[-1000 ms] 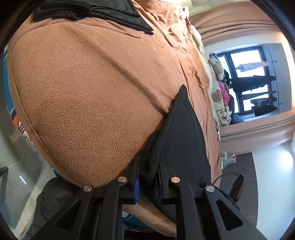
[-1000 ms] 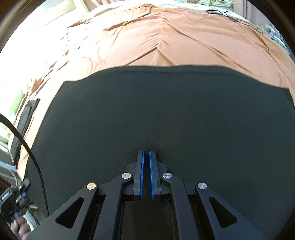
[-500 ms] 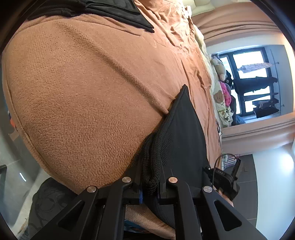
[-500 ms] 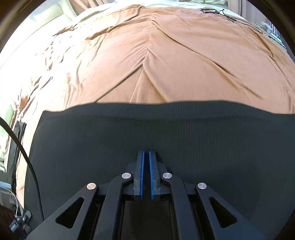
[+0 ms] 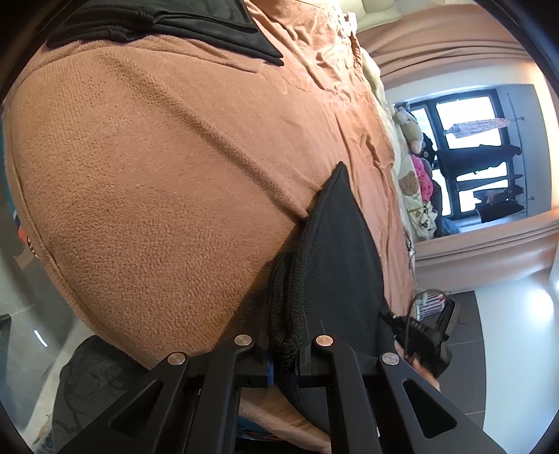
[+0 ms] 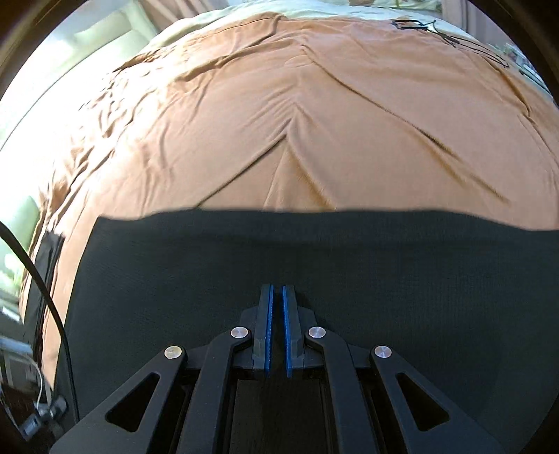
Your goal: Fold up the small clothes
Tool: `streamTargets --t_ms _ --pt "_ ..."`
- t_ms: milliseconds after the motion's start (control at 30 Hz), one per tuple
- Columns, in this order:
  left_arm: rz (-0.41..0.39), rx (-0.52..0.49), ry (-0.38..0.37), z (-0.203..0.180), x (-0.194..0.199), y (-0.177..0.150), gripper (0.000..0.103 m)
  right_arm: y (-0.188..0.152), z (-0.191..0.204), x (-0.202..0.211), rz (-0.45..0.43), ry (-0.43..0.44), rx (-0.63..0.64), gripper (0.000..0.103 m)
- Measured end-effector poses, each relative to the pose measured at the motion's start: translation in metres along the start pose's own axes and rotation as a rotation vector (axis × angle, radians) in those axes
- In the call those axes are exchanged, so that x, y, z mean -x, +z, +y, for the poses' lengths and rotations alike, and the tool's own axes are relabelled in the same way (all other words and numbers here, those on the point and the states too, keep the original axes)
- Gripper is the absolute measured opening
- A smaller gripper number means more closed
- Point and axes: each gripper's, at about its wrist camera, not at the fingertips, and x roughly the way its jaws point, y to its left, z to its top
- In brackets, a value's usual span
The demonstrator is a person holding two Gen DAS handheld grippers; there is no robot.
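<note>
Between the fingers of my left gripper [image 5: 284,352] sits a thick bunched edge of the black garment [image 5: 335,244]. Over the last second these jaws have closed in on it, from a loose straddle to a firm pinch, so that corner is now properly mine. Ahead of this gripper the cloth runs out in a narrow dark wedge over the brown blanket [image 5: 157,174], and a stack of dark clothes [image 5: 167,24] lies far ahead at the blanket's far end.

My right gripper [image 6: 276,331] is closed tight, with the same garment spread wide just under and ahead of it; I cannot see whether its pads actually trap any fabric. Its far edge has drawn back toward the gripper, baring much more blanket beyond it than a second ago.

I judge both ends are now secured and the fold can be carried over.
</note>
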Motion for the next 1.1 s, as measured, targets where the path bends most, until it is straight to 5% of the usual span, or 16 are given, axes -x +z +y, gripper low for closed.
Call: streamTargets --t_ms 1100 --pt "0.018 -0.155 -0.207 -0.108 0.021 -0.006 0.005 -0.152 0.006 0.079 0.054 0.202 0.028 0.002"
